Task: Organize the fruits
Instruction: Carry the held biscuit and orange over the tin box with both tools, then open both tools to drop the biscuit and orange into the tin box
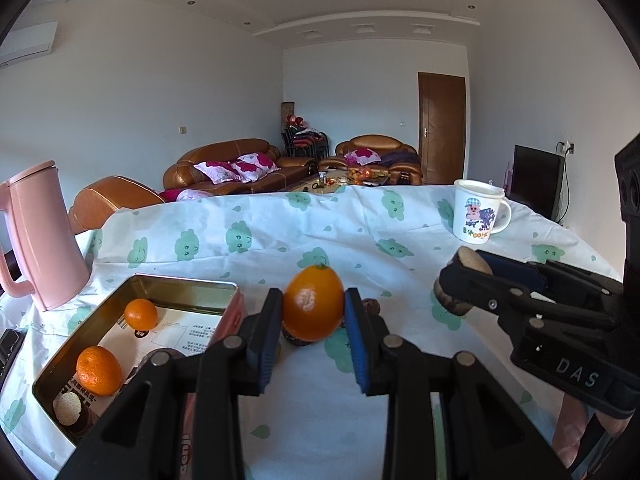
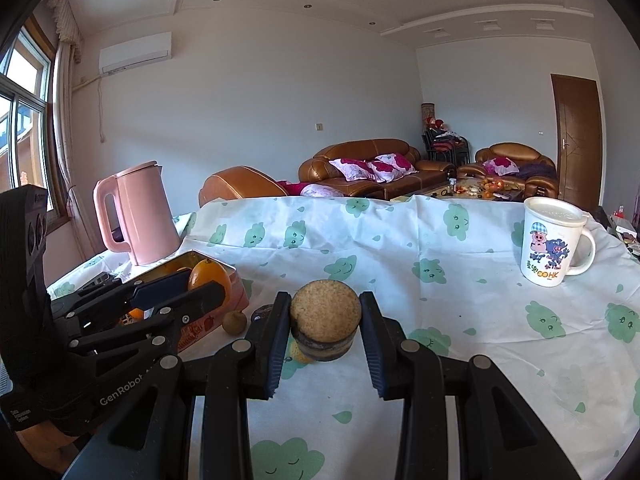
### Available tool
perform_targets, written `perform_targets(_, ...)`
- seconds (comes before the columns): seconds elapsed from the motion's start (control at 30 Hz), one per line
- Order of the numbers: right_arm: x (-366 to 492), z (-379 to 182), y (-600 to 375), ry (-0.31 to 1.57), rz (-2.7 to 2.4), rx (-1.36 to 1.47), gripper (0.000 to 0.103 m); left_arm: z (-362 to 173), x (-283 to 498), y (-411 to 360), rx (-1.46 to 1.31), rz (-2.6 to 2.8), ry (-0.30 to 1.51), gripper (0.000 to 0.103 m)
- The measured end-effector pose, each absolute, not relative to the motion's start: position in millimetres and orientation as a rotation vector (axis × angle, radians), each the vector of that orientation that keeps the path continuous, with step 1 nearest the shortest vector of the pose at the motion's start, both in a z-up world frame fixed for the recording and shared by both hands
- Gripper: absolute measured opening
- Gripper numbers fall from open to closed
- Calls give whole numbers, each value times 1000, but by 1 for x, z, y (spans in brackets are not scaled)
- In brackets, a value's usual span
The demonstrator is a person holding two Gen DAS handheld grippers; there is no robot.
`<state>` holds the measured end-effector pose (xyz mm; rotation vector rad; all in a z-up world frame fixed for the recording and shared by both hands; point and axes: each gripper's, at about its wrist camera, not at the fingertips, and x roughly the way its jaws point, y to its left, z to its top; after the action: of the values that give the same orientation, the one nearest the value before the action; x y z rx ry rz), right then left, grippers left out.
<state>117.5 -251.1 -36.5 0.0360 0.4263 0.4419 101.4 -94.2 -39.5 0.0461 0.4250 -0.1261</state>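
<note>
A thin white cloth table cover printed with green clouds (image 2: 400, 236) lay matt and lightly creased, and on it a shallow rectangular tin box (image 1: 188, 286) showed dull gold metal inside, with a printed paper sheet (image 1: 188, 330) lining its floor. The large orange fruit (image 1: 313, 307) had a glossy, finely dimpled peel with one pale scuffed patch, pressed between ribbed blue pads (image 1: 356, 344) on the matt black plastic left gripper (image 1: 313, 320). The short round brown item with a rough, grainy tan top (image 2: 325, 316) sat between the matt black plastic right gripper (image 2: 325, 334), while the tall pink kettle (image 2: 138, 216) looked smooth satin plastic and the white cartoon-printed mug (image 2: 550, 240) smooth and slightly shiny.
</note>
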Motion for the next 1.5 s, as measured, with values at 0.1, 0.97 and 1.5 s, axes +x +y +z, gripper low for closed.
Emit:
perform_targets(0.1, 118, -31, -239, 428, 463, 23, 36, -38, 98, -86, 36, -125, 431, 32)
perform_targets(0.97, 102, -20, -96, 443, 734, -82, 36, -42, 82, 53, -94, 114, 499, 32)
perform_targets(1.5, 100, -48, -55, 543, 806, -145, 37, -57, 87, 83, -154, 136, 570, 32)
